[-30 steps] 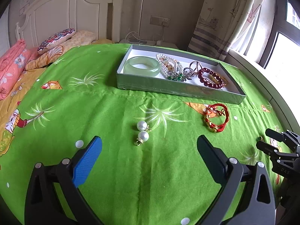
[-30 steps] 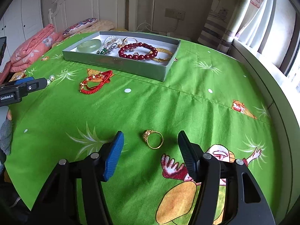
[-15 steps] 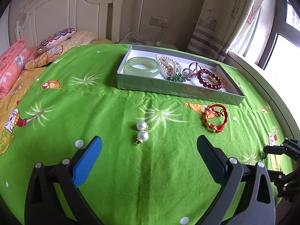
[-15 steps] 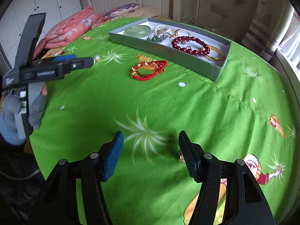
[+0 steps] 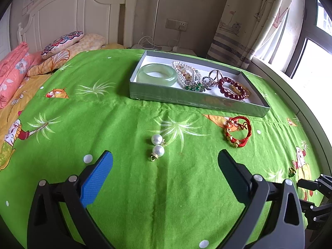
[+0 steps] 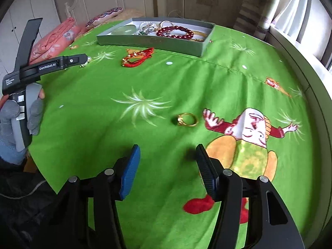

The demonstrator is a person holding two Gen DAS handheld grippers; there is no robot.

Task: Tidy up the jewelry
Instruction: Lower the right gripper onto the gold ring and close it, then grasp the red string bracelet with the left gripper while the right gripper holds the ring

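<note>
Grey tray [image 5: 186, 98], toward the bed's head edge: jade bangle [image 5: 157, 77], bead strands, dark red bracelet [image 5: 233, 88]. On the green bedspread [image 5: 124, 124]: pearl earrings [image 5: 157, 147], red cord bracelet [image 5: 237, 131], gold ring [image 6: 186, 120]. Left gripper [image 5: 165, 171] spread wide, empty; right gripper [image 6: 167, 161] likewise, just short of the ring.

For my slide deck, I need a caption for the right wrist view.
Open right gripper hovers short of a gold ring on the green bedspread; gray box of jewelry beyond.
</note>
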